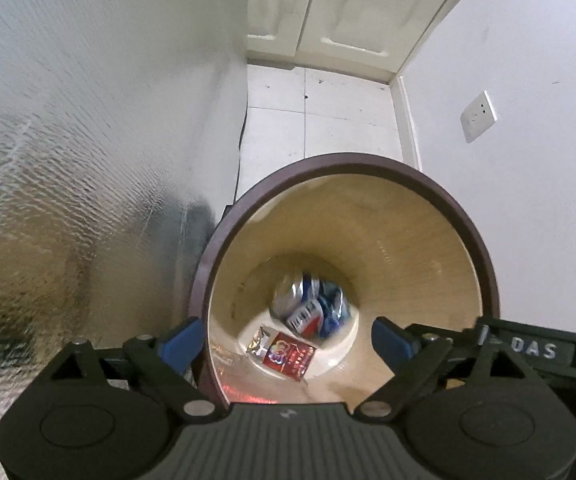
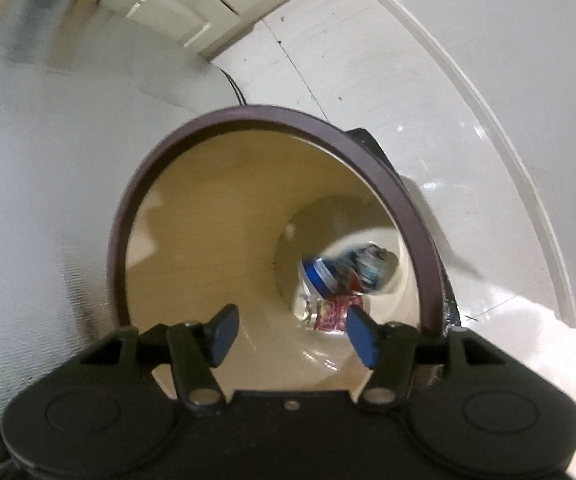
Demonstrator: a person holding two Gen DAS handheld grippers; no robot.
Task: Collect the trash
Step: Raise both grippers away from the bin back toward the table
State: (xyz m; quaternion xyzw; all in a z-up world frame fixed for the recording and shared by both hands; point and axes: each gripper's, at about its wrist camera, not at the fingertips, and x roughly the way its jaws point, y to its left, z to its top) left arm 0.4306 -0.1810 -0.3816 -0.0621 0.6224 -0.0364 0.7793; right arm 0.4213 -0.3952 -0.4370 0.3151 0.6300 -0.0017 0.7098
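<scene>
At the bottom of the round bin (image 1: 428,240) lie the collected pieces of trash: a blue and silver can (image 1: 308,300), blurred in both views, and beside it a red packet (image 1: 288,354) lying flat on the pale floor of the bin. The bin has a dark brown rim and a tan inner wall, and stands on white floor tiles (image 1: 328,120) between a textured wall (image 1: 88,160) and a plain wall with a socket (image 1: 479,116); white cupboard doors (image 1: 348,20) show beyond. The left gripper (image 1: 286,338) points down over the mouth, its blue-padded jaws wide apart and empty. The right gripper (image 2: 294,334) also points down into the bin, jaws partly spread with nothing between them.
</scene>
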